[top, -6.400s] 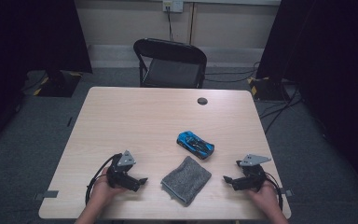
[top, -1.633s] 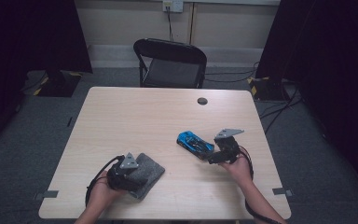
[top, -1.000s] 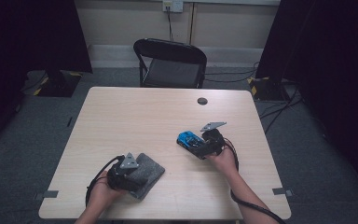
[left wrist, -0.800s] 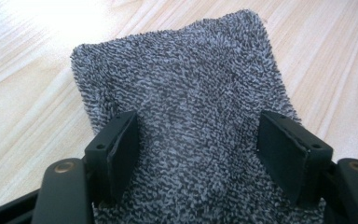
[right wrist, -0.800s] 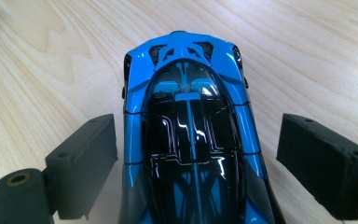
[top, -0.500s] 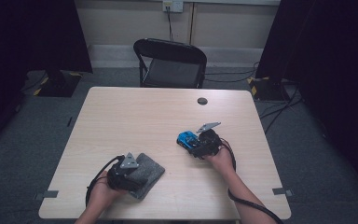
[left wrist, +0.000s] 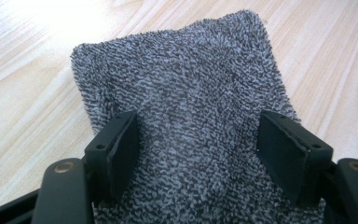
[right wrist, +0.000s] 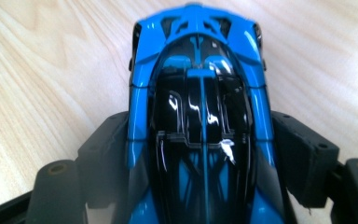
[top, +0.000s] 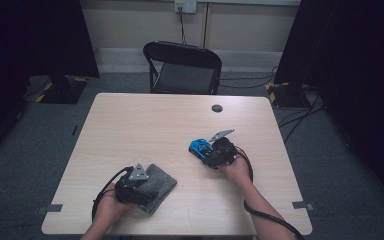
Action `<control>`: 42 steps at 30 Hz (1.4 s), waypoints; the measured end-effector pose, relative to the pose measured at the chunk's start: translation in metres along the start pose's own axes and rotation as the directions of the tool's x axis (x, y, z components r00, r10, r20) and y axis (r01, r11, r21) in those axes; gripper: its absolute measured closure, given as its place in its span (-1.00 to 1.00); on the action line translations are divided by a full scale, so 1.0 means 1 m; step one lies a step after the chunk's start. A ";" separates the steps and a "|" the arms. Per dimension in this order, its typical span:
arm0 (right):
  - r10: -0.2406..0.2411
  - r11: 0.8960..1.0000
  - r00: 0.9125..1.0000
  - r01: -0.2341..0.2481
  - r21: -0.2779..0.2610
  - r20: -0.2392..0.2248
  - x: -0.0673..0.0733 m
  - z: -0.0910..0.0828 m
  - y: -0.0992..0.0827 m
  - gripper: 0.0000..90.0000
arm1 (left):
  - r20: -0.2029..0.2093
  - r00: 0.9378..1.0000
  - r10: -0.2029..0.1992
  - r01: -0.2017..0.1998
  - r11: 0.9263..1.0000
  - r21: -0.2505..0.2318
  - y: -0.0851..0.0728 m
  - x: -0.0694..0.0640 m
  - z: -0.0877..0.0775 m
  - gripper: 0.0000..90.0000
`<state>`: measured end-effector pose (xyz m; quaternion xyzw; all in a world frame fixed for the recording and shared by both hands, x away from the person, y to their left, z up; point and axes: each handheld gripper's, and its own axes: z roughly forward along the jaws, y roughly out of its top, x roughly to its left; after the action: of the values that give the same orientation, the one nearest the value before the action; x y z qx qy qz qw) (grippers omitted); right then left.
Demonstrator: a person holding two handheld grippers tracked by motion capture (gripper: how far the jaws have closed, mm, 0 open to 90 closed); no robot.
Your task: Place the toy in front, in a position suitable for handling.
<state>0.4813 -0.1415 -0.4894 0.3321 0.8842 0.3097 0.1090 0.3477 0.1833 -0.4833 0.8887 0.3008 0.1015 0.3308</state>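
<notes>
Pale wooden tabletop carries everything. Left claw stands apart over a grey terry cloth; right claw, just been closing, clamps the glossy blue-and-black toy car between its jaws.

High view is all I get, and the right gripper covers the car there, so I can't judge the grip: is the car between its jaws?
Observer: Yes. The blue toy car lies lengthwise between the jaws of the right gripper, which have just been closing. The pads look pressed on its flanks.
Operator: And the left one?
Observer: The grey cloth fills the gap between the pads of the left gripper. Whether it is squeezed, I cannot tell.
</notes>
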 end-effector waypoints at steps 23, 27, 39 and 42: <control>0.021 1.000 1.000 -0.021 -0.002 0.015 -0.004 -0.012 0.005 -0.38 | 0.003 1.000 -0.001 0.001 1.000 -0.002 0.000 0.000 0.000 -0.35; 0.023 1.000 1.000 -0.023 0.002 0.009 -0.005 -0.013 0.005 -0.38 | 0.000 1.000 -0.002 0.002 1.000 0.000 0.000 0.000 0.000 -0.35; 0.049 0.998 0.999 -0.050 -0.043 -0.015 -0.003 -0.016 0.013 -0.38 | 0.004 1.000 -0.004 0.004 1.000 -0.003 0.000 0.000 0.001 -0.36; 0.042 0.998 0.999 -0.043 -0.044 -0.020 0.000 -0.013 0.017 -0.38 | 0.003 1.000 -0.003 0.003 1.000 -0.001 0.001 0.000 0.001 -0.36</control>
<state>0.4852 -0.1382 -0.4683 0.3454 0.8709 0.3346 0.1015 0.3484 0.1827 -0.4835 0.8883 0.3017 0.0996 0.3317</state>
